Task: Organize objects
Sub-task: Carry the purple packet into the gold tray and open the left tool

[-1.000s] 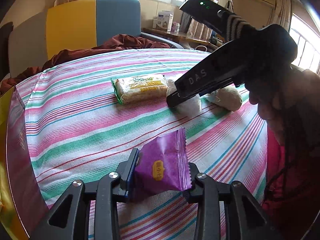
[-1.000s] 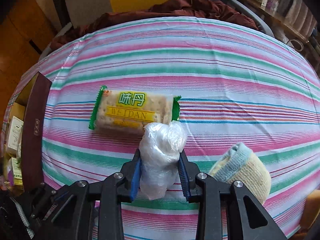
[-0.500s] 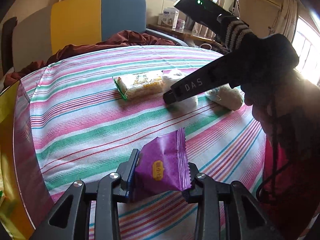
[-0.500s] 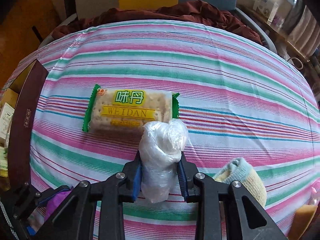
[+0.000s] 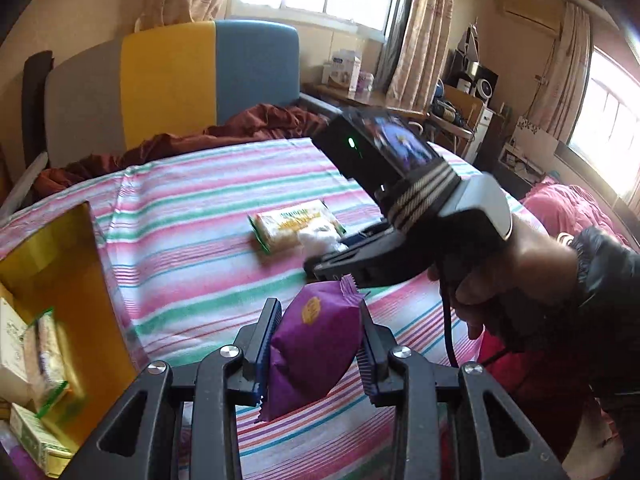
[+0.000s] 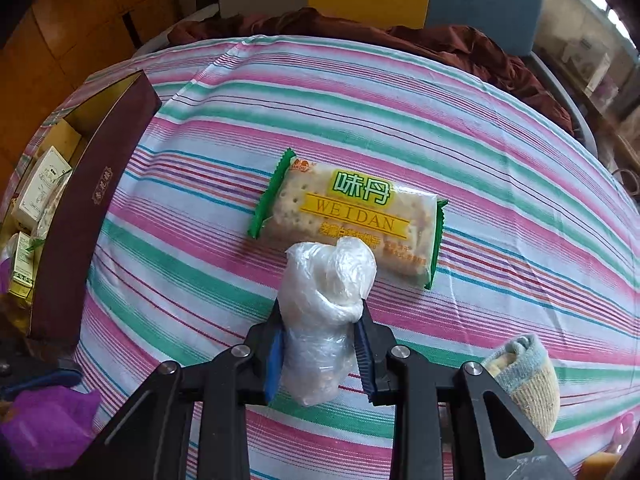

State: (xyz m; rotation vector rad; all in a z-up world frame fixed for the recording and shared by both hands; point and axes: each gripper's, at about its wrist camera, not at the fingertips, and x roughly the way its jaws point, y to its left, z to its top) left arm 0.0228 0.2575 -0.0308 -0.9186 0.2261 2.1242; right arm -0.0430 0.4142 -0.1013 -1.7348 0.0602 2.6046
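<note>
A: Snacks in both hands, then. What is each gripper carrying?

B: The left gripper [image 5: 316,354] is clamped on a purple snack packet [image 5: 314,350], lifted clear of the striped worktop [image 5: 192,216]. The right gripper [image 6: 320,350] is closed on a clear plastic bundle [image 6: 326,308], also held above the cloth.

A: And where does the stuff go?

B: Most likely the open box [image 5: 52,248] with the gold lining, at the worktop's left edge. It already holds some cartons and a biscuit pack.

A: Which hand is nearer to it?

B: The left. In the left wrist view the box sits to the left of the packet and close; in the right wrist view its maroon wall [image 6: 88,208] lies well off to the left of the bundle, with open cloth between.

A: So the packet goes first?

B: I'd judge so. It only has to swing leftward over the box wall. The bundle has farther to travel, past the biscuit pack [image 6: 352,220] that lies crosswise just beyond it.

A: Anything else left out?

B: A rolled sock [image 6: 524,380] to the right of the right gripper, on the cloth.
</note>
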